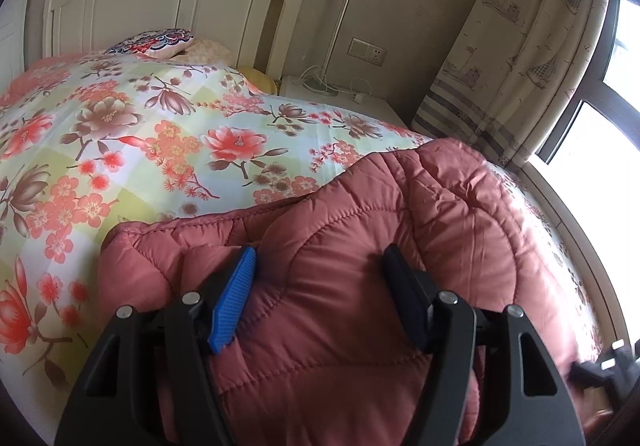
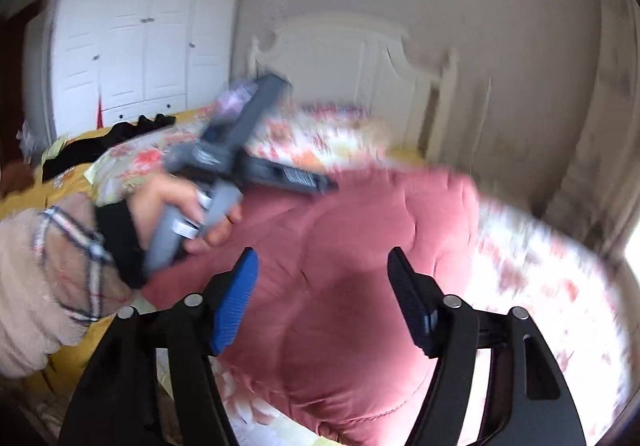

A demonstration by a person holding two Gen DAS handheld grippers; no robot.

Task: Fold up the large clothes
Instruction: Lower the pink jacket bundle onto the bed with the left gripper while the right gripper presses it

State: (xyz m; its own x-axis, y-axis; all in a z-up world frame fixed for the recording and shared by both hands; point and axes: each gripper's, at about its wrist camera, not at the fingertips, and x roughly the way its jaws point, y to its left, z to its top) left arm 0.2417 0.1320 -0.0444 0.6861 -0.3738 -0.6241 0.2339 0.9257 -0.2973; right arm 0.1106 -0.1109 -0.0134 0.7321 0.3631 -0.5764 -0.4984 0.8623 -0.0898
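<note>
The pink quilted jacket (image 1: 360, 246) sits bunched on the flowery bedspread (image 1: 140, 134), near the bed's edge by the window. Left gripper (image 1: 320, 270) is partly open w/ a puffy fold bulging between the 2 fingers; can't tell if the pads really bite. Right gripper (image 2: 322, 274) hovers above it, jaws apart, holding nothing. Risk imo: slick padding slips out and the fold springs back. No containers anywhere.

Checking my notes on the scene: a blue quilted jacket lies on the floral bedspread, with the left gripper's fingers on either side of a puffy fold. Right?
Not quite: the quilted jacket is dusty pink, not blue, as the left wrist view shows. It does lie on the floral bedspread, and the left gripper has its fingers on either side of a puffy fold.
</note>
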